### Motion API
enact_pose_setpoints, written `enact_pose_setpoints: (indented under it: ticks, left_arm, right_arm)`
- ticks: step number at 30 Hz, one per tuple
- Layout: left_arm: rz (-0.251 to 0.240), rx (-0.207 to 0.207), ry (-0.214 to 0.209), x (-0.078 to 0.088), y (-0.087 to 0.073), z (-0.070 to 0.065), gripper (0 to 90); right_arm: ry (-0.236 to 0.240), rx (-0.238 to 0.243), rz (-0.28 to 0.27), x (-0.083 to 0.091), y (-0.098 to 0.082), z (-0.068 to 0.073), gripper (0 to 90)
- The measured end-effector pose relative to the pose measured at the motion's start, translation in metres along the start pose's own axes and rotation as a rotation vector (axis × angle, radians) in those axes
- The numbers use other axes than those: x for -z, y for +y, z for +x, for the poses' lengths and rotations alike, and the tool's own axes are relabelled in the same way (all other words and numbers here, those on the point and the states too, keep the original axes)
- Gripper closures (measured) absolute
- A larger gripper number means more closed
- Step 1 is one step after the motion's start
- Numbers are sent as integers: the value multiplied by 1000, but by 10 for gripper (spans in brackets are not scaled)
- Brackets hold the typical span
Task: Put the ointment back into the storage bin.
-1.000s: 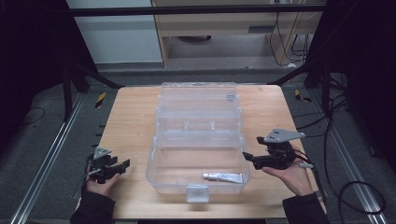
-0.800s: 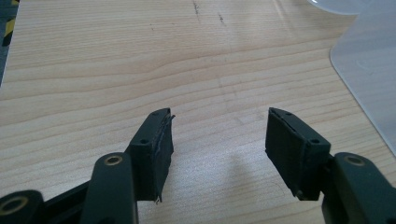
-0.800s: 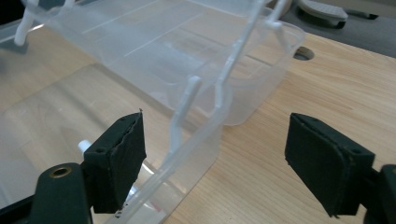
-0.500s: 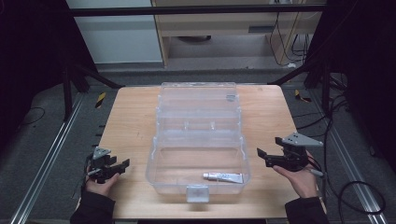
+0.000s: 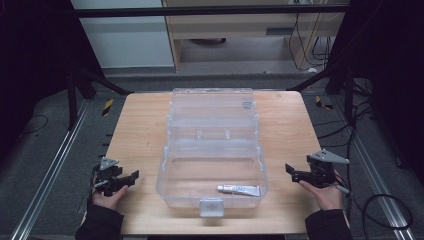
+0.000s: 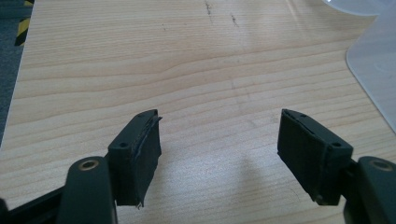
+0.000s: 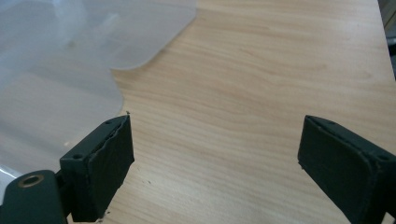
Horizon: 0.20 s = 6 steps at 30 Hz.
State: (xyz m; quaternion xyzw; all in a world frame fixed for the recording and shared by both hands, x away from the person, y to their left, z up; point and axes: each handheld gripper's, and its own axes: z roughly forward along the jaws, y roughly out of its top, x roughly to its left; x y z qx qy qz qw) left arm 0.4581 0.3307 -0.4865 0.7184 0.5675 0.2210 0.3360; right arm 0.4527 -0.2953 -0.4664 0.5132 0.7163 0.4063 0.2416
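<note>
A clear plastic box (image 5: 212, 150) stands open in the middle of the wooden table (image 5: 145, 125), its lid folded back toward the far side. A small white tube (image 5: 239, 189) lies inside the box near its front right corner. My left gripper (image 5: 131, 177) rests at the table's front left, open, with nothing between its jaws (image 6: 219, 149). My right gripper (image 5: 291, 171) is held at the front right, just right of the box, open and empty (image 7: 215, 163). The box's clear wall (image 7: 56, 93) appears at the left of the right gripper view.
A latch tab (image 5: 210, 206) sits on the box's front wall. The table's front edge is close to both hands. Dark frame posts and cables (image 5: 360, 125) stand beside the table on the floor.
My right gripper has moved away from the box, to the right and toward the table's front right edge. The left gripper has stayed put.
</note>
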Motion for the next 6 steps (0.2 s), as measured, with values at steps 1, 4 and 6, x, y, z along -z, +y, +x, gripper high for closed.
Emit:
enact_pose_setpoints:
  ticks: [1, 4, 6]
  left_arm:
    - [-1, 2, 2, 0, 0, 0, 282]
    - [-2, 5, 7, -1, 0, 1, 267]
    - [-2, 5, 8, -1, 0, 1, 255]
  right_arm:
    - [-4, -11, 3, 0, -1, -1, 108]
    - [-9, -10, 5, -1, -4, -4, 108]
    - [-7, -8, 9, -1, -4, -4, 106]
